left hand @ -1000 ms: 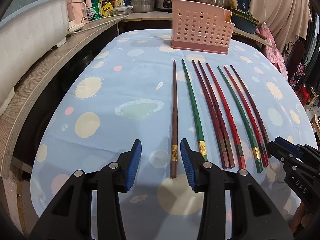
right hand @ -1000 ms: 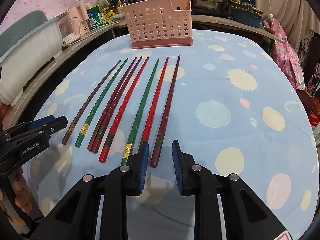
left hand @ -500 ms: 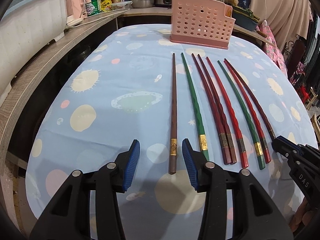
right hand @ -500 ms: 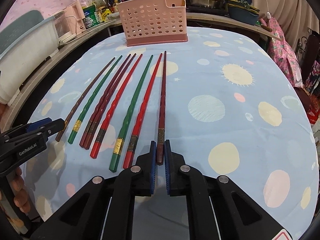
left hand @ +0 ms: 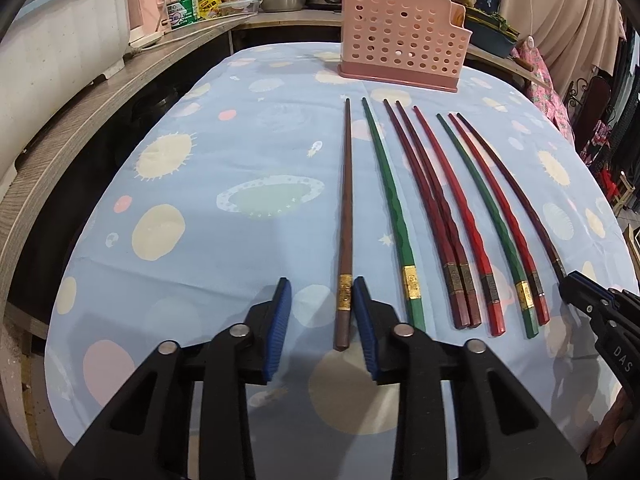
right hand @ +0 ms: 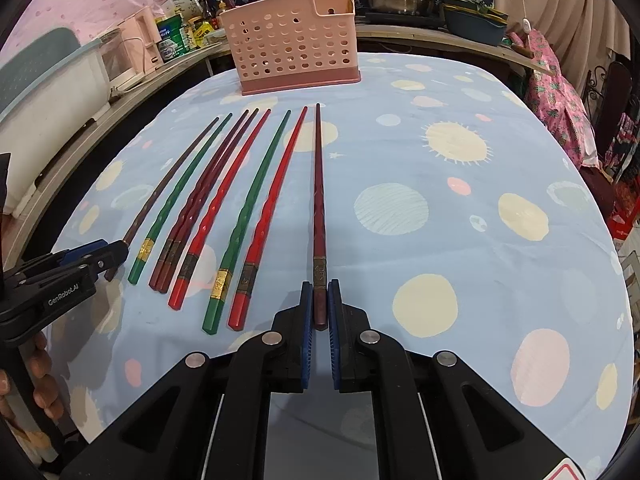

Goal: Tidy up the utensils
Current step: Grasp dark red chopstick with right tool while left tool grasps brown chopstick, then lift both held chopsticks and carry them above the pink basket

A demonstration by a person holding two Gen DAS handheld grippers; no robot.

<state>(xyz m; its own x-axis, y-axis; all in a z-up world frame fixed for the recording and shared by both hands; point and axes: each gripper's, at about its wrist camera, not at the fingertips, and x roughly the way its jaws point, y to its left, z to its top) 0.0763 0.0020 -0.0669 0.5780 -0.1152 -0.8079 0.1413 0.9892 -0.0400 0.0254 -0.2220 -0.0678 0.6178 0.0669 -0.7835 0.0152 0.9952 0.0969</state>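
Eight chopsticks lie side by side on the worktop (left hand: 200, 240) before the pink basket (left hand: 400, 56). The right claw (right hand: 319, 312) pinches the dark red chopstick (right hand: 319, 200) (outermost). The left claw (left hand: 320, 312), just narrowing, straddles the brown chopstick (left hand: 346, 220), one pad (left hand: 362, 312) touching.

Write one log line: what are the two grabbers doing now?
left gripper: jaws closing around brown chopstick | right gripper: shut on dark red chopstick
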